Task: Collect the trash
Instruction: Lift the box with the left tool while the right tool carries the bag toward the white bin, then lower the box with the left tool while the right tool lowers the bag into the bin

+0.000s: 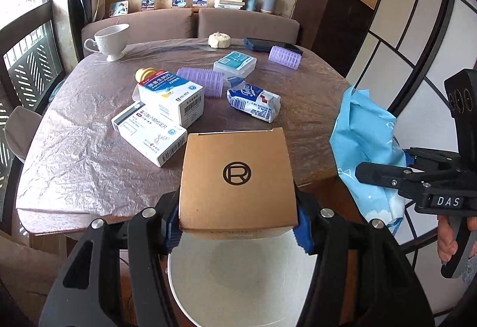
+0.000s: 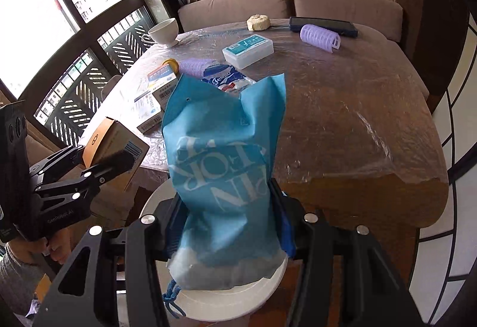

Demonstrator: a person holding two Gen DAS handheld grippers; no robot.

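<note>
Left gripper [image 1: 238, 233]: pinching the brown cardboard box [image 1: 237, 181], holding it over the white bin [image 1: 238, 276].
Right gripper [image 2: 228, 234]: clamping the blue drawstring bag [image 2: 223, 154] above the bin, beside the table [image 2: 342, 118] edge.
Medicine boxes [image 1: 161, 118]: lying on the table.

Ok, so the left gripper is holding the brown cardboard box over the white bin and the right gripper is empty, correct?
Not quite. The left gripper does hold the brown cardboard box over the white bin, but the right gripper is not empty: it is shut on a blue bag, as the right wrist view shows.
</note>
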